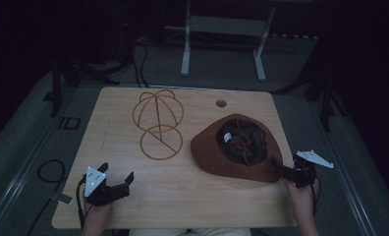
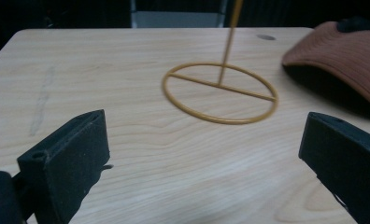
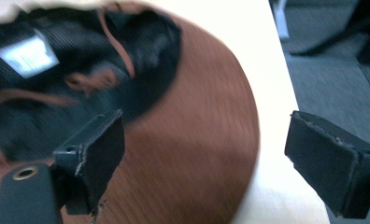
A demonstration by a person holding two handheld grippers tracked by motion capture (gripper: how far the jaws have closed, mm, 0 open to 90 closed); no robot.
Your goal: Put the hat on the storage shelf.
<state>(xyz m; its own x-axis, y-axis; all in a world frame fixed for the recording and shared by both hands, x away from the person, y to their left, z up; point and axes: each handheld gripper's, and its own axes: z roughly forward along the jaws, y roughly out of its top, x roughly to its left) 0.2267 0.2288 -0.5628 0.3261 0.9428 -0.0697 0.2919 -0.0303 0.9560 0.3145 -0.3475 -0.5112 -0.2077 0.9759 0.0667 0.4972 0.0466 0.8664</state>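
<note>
Two items lie on the table (image 1: 182,196) in the high view: a brown hat (image 1: 236,147), upside down, dark lining up, and left of it a yellow wire stand (image 1: 158,123). Left gripper (image 1: 118,182) rests well left of the hat, jaws spread; right gripper (image 1: 279,167) touches its brim.

Left gripper view: stand ring (image 2: 220,93) ahead; hat (image 2: 342,51) cut off.

Right gripper view: blurred hat (image 3: 188,140) between spread jaws.
</note>
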